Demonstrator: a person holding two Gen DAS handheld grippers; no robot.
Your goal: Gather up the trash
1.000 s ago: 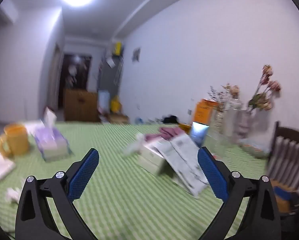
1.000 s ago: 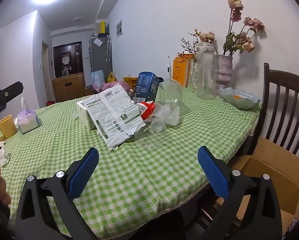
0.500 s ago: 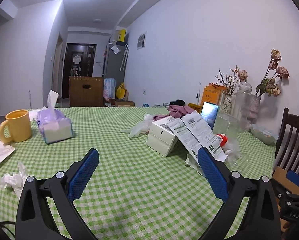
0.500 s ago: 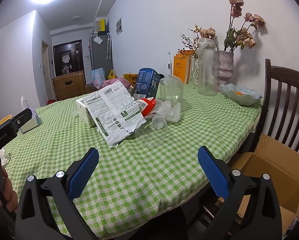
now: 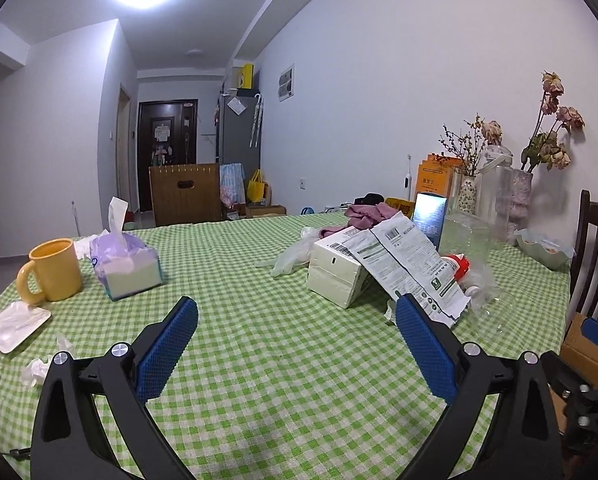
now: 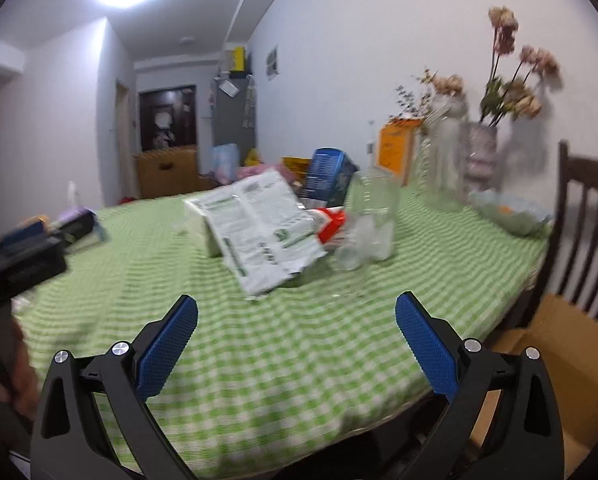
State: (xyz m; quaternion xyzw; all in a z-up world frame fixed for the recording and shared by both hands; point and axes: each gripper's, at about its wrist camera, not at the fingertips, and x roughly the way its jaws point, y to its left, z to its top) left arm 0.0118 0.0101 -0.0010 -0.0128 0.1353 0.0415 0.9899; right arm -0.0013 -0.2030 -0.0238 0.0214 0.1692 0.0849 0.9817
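Crumpled tissue (image 5: 35,372) left of left tool (image 5: 297,340); printed wrapper (image 6: 261,228) ahead of right tool (image 6: 297,340); both tools spread, empty, above desk (image 5: 283,360).

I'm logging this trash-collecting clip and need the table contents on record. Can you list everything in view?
Tablecloth: one, green-white check, covers table.
Mug: one, yellow, far left.
Tissue pack: one, purple-white, beside mug.
Plastic tray: one, white, left edge.
Crumpled tissue: one, white, near left edge.
Carton: one, cream, centre.
Printed wrapper: one, white-green, draped over carton.
Blue box: one, behind wrapper.
Glass jar: one, clear, right of wrapper.
Vases with dried flowers: several, by wall.
Bowl: one, pale, right edge.
Chair: one, dark wood.
Cardboard box: one, brown, floor.
Left gripper: open.
Right gripper: open.
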